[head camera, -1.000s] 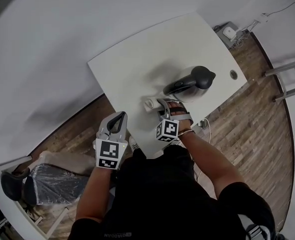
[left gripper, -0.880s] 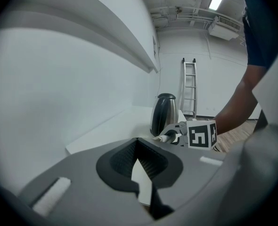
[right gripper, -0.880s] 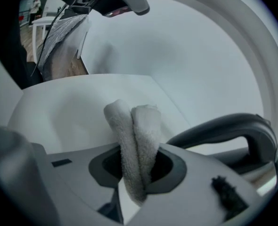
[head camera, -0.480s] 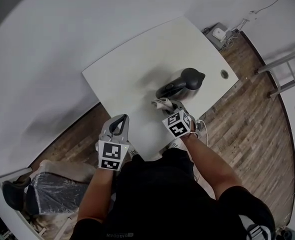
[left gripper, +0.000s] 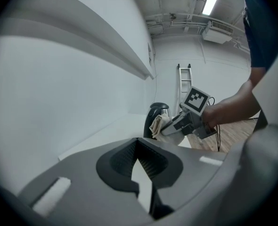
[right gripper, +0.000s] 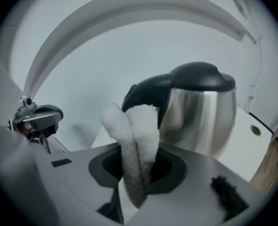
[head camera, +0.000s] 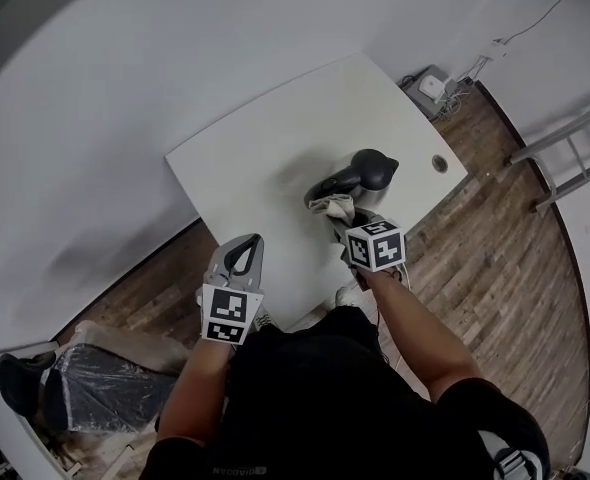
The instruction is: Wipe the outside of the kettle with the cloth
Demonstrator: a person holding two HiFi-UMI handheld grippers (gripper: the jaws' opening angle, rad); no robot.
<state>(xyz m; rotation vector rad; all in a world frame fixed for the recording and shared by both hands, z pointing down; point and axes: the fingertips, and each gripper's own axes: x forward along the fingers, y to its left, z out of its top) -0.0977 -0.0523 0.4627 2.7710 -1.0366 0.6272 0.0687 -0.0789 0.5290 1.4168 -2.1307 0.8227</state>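
Head view: kettle (head camera: 367,173) stands on the white worktop (head camera: 265,158), toward its far right side. Right claw (head camera: 340,214) holds the cloth (head camera: 327,205) up against the kettle's handle side. Left claw (head camera: 240,256) hangs off the near edge, well apart.

Left gripper view: jaws together, nothing between them.

Right gripper view: jaws clamped on the folded cloth, with the steel wall just behind; contact not confirmable.

Judgement: at the start of wiping. Next move: press the cloth onto the wall and sweep round; the unsteadied kettle may slide.
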